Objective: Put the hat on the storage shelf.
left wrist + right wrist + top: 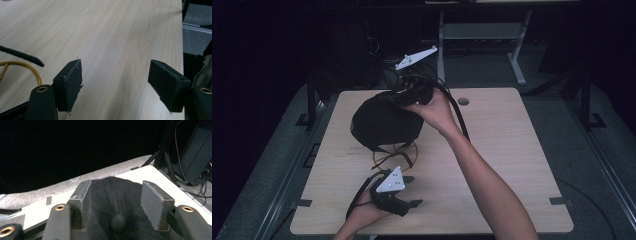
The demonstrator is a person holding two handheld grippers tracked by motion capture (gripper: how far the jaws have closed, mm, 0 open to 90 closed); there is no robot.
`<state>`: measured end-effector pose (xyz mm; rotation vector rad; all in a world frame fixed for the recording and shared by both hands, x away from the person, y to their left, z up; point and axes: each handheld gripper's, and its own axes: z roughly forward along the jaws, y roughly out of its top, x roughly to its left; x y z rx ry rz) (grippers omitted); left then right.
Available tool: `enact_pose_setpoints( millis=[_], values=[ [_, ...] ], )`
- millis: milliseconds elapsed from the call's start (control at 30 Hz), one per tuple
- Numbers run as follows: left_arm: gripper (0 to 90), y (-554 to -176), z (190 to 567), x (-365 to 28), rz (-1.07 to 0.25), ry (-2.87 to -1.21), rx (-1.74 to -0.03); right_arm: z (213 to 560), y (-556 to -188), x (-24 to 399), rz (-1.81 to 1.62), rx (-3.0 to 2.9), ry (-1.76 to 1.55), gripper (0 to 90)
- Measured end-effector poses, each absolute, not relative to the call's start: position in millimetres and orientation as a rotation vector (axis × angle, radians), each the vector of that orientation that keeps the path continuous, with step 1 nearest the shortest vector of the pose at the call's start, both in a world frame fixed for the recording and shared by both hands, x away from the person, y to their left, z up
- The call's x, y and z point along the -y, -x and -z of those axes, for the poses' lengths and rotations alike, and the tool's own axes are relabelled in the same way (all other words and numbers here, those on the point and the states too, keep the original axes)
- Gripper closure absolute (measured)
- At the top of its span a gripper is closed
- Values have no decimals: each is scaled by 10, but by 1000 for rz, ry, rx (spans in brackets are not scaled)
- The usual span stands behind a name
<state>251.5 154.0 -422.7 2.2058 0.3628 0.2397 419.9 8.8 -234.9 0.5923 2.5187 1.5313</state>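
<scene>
A pale wood-grain rectangular surface (512, 150) with rounded corners stands on grey carpeted floor (592, 165), a small round cable hole (463, 101) near its far edge. Dark metal rails (612, 175) run along the floor at both sides of it. Beyond the far edge stands a light grey metal desk frame (517, 60) with splayed feet, and a tangle of black cables (382, 65) lies on the floor beside it. The room behind is very dark (walls cannot be made out), while the light falls mainly on the wood.
</scene>
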Motion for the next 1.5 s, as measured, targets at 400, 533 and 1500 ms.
enact_pose_setpoints(
  millis=[400,533,1500],
  values=[
    [263,-2539,4240,-1571,-257,-2205,-390,2365,-4167,291,-1541,-2501,-642,324],
    [263,-2546,4238,-1584,-256,-2181,-411,2392,-4178,392,-1546,-2493,-674,320],
    [263,-2574,4244,-1637,-257,-2179,-432,2556,-4245,850,-1519,-2483,-791,287]
  ],
)
